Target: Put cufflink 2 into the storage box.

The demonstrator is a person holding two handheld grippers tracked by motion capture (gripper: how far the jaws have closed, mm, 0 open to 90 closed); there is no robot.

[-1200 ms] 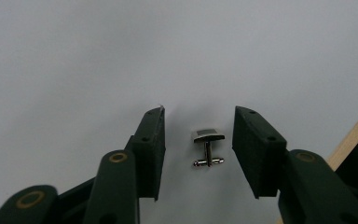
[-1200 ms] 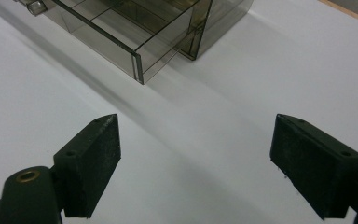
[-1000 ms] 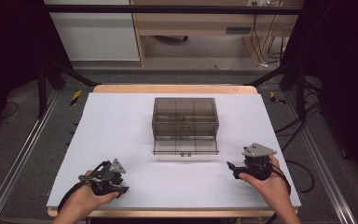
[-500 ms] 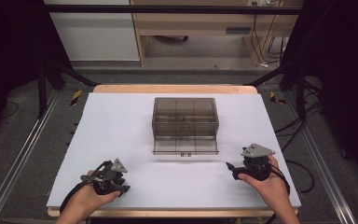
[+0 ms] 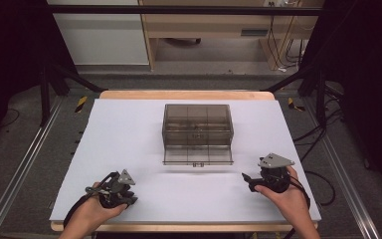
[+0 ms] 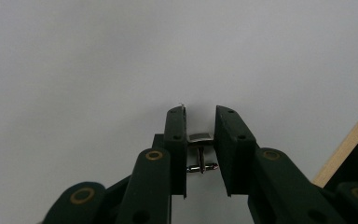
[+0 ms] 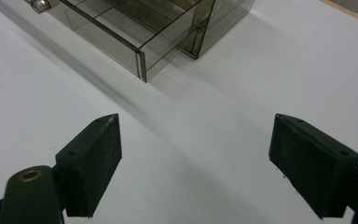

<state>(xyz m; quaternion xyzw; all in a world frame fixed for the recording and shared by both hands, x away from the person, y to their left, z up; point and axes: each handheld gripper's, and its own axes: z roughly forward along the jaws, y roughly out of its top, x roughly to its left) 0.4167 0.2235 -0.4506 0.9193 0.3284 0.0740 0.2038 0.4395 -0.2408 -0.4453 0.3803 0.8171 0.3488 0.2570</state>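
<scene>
As I read the three views, the count is: one white table top (image 5: 144, 134), one smoked clear drawer box (image 5: 197, 123), one small metal piece (image 6: 201, 154), and two grippers, each held in one hand.

High view: the drawer box stands near the middle of the table top, and its lower drawer (image 5: 197, 155) is pulled out toward my side. The left gripper (image 5: 113, 188) sits at the near left part of the table top, held by the left hand (image 5: 92, 209). The right gripper (image 5: 258, 179) sits at the near right, held by the right hand (image 5: 286, 194), with its grey three-cornered plate (image 5: 275, 160) on top. Both grippers are well apart from the box, one on either side of the open drawer.

Left gripper view: the two black jaws stand close together and pinch the small metal piece between their inner faces. It has a flat silvery head and a thin stem ending in a crossbar; I cannot tell for certain what it is. It lies a little below the jaw tips, above bare white table, with a wooden edge (image 6: 349, 144) at the right.

Right gripper view: the jaws are spread wide with nothing between them. A corner of the open drawer (image 7: 142, 60) lies ahead of them, apart from both.
</scene>
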